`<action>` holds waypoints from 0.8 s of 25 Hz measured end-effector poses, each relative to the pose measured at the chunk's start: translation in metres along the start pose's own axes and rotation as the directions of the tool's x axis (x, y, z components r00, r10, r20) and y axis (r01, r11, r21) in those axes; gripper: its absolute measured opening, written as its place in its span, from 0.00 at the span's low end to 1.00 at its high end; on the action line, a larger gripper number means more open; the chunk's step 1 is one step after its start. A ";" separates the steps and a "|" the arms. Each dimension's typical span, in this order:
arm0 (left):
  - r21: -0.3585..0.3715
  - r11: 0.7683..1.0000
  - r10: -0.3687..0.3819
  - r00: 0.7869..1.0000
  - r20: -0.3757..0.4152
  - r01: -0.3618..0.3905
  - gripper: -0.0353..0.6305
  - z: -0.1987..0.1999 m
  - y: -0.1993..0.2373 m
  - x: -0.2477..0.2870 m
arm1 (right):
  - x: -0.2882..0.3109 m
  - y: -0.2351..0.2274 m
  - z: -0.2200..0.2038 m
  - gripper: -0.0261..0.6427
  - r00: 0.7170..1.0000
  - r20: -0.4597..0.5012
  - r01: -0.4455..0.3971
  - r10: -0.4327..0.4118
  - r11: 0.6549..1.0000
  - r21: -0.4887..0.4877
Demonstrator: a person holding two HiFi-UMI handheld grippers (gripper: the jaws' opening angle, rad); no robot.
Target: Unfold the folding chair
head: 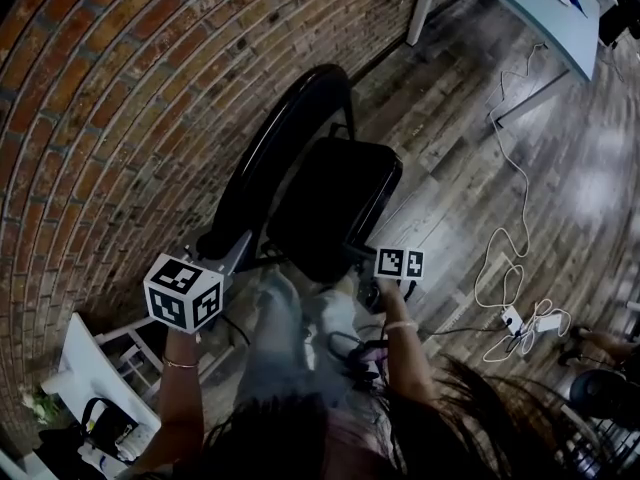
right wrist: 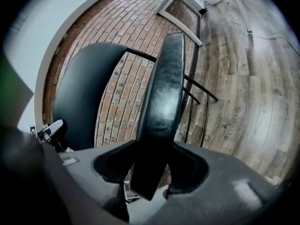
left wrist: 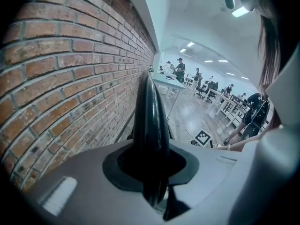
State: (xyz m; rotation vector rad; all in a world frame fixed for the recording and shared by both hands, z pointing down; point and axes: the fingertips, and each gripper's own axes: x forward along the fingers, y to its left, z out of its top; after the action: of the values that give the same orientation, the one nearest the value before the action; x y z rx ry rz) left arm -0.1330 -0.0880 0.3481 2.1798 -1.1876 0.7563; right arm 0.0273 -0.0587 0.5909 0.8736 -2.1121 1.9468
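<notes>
left gripper [head: 222,246] is clamped on the rim of the folding chair [head: 320,198] backrest [head: 285,148], right gripper [head: 362,258] on the seat [head: 335,203] edge. the chair stands on a wood plank floor [head: 570,188] beside a brick wall [head: 120,118]; white cable [head: 505,248] and white table [head: 540,13] lie beyond.

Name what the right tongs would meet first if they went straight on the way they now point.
The chair's black seat: its edge sits between the right tongs, so they would press straight into it. Beyond, probably the brick wall; depth is unclear.

folding chair [head: 335,203]: 1 | grippers [head: 222,246] [head: 358,258]: 2 | marker cubes [head: 183,291] [head: 399,263]: 2
</notes>
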 end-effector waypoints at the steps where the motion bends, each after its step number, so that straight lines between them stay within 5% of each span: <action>1: -0.002 1.000 -0.002 1.000 0.001 0.002 0.17 -0.001 -0.001 0.000 | -0.001 -0.002 -0.001 0.34 1.000 0.003 -0.001 0.001 1.000 0.000; 20: -0.021 0.999 -0.031 1.000 0.001 0.031 0.18 -0.009 -0.015 0.010 | -0.019 -0.042 -0.010 0.34 1.000 0.029 0.000 -0.001 0.999 0.039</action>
State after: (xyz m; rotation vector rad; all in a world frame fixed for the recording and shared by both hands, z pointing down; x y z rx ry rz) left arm -0.1173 -0.0806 0.3588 2.1770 -1.1542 0.7267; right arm 0.0609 -0.0425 0.6201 0.9151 -2.0961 1.9927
